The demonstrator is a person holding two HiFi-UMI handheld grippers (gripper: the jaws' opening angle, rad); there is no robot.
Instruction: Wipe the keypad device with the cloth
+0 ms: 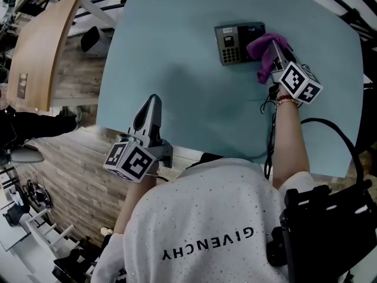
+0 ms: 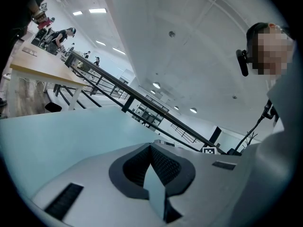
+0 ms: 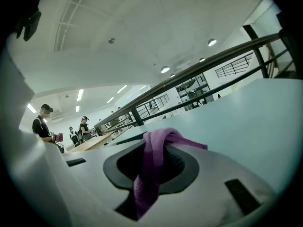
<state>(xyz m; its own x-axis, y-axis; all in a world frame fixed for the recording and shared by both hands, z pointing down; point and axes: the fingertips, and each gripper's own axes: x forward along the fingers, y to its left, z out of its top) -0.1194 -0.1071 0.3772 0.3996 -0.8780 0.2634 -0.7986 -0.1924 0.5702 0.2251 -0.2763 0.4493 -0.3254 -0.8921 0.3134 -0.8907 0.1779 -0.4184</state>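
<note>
The keypad device (image 1: 238, 43), dark with a grey key block, lies flat on the far part of the light blue table (image 1: 177, 81). My right gripper (image 1: 273, 50) is shut on the purple cloth (image 1: 263, 47), which hangs at the device's right edge and overlaps its corner. In the right gripper view the cloth (image 3: 150, 167) drapes out of the closed jaws of that gripper (image 3: 156, 161); the device is hidden there. My left gripper (image 1: 154, 101) hovers at the table's near left edge, far from the device, with nothing in it. In its own view the left gripper (image 2: 154, 176) shows its jaws together.
A wooden desk (image 1: 41, 46) stands off to the far left across a plank floor (image 1: 70, 158). A black cable (image 1: 330, 128) loops over the table's near right corner. Black railings (image 3: 199, 70) run behind the table. People stand far off.
</note>
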